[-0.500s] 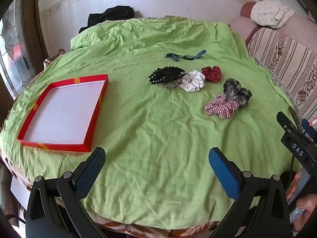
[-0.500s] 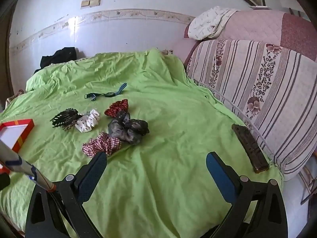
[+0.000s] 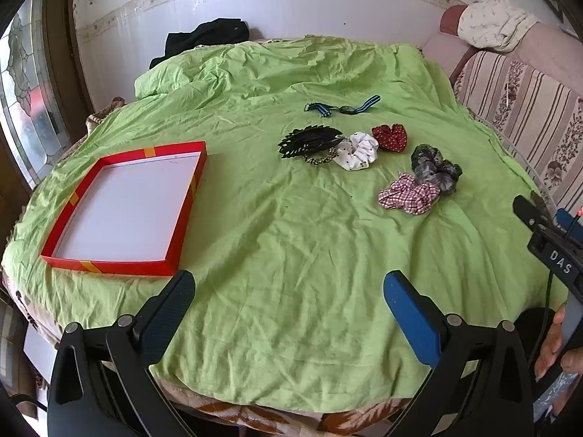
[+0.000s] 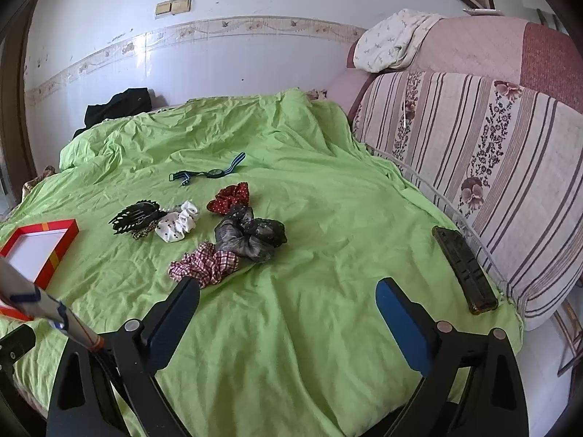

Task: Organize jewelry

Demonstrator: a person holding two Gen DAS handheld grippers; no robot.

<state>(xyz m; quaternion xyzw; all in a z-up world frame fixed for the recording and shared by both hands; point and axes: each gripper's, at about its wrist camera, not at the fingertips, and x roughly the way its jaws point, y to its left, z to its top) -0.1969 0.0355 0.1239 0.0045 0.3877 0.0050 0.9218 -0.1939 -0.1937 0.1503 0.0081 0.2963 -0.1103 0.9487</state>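
Note:
On a green sheet [image 3: 284, 240] lies a shallow red box [image 3: 124, 207] with a white bottom, at the left. Right of it sit a black hair claw [image 3: 309, 141], a leopard hair tie [image 3: 320, 159], a white scrunchie [image 3: 357, 151], a red dotted scrunchie [image 3: 390, 137], a grey-black scrunchie [image 3: 433, 169], a checked scrunchie [image 3: 408, 195] and a blue-striped watch [image 3: 342, 107]. My left gripper [image 3: 289, 291] is open over the near sheet, holding nothing. My right gripper [image 4: 288, 300] is open too, its left finger just short of the checked scrunchie [image 4: 204, 264].
A striped sofa cushion [image 4: 473, 153] borders the right side, with a dark remote [image 4: 464, 269] lying along it. Black clothing [image 3: 204, 38] is bunched at the far edge by the tiled wall. A window [image 3: 25, 94] stands at the left.
Both views have shifted only slightly; the objects on the sheet lie as before and both grippers stay open.

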